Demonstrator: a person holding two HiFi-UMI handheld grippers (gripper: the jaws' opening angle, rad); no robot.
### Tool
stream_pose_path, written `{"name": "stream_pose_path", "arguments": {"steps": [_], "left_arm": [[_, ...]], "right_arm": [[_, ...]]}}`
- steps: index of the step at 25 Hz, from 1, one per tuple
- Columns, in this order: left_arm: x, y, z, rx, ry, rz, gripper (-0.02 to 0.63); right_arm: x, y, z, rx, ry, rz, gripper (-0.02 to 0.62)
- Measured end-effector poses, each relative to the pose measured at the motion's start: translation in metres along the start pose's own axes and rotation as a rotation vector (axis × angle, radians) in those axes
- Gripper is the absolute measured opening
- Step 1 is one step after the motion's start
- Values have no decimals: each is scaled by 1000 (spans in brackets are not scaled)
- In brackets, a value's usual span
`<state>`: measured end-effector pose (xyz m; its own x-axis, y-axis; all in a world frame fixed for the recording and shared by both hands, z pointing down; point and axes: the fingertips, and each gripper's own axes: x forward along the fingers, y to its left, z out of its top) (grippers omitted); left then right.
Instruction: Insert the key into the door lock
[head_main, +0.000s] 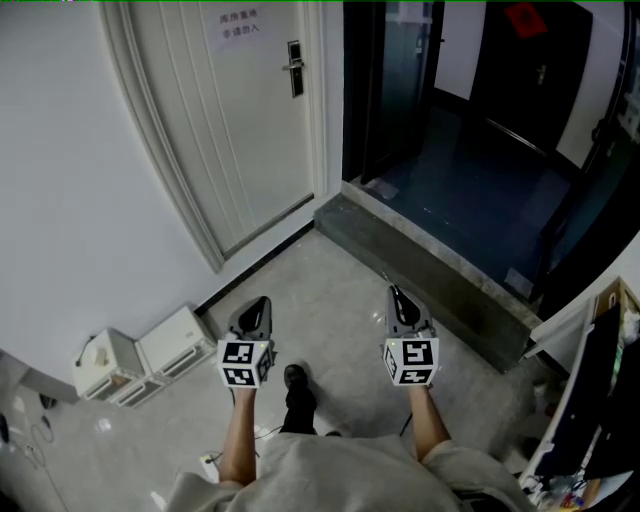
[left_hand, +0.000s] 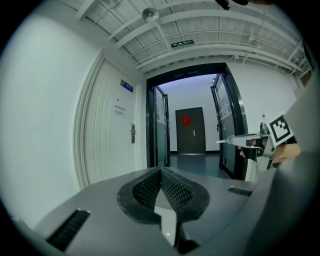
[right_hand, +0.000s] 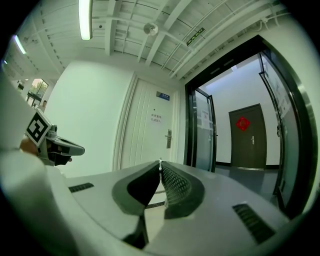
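Left claw (head_main: 261, 301): clenched, nothing between the pads. Door (head_main: 235, 130): far left, closed, with the lock (head_main: 295, 68) at its right edge, well apart from both claws. Right claw (head_main: 395, 292): clenched on the key (right_hand: 160, 161), a small metal tip showing at the pad ends.

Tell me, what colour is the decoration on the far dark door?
The decoration is red, clearest in the right gripper view.

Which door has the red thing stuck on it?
The dark door at the far end of the hallway, through the black doorway. It has a red decoration up high. The white door nearby only has a paper notice.
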<state>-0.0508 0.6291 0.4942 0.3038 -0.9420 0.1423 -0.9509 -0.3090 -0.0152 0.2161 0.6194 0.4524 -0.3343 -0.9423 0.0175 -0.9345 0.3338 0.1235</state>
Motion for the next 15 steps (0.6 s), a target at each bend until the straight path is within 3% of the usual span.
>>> {"name": "stream_pose_path", "arguments": {"steps": [7, 15], "left_arm": [[54, 33, -7, -10, 0, -6, 17], [157, 112, 11, -13, -22, -19, 17]], "right_arm": [[62, 2, -10, -13, 10, 5, 29], [186, 4, 2, -36, -1, -6, 29]]}}
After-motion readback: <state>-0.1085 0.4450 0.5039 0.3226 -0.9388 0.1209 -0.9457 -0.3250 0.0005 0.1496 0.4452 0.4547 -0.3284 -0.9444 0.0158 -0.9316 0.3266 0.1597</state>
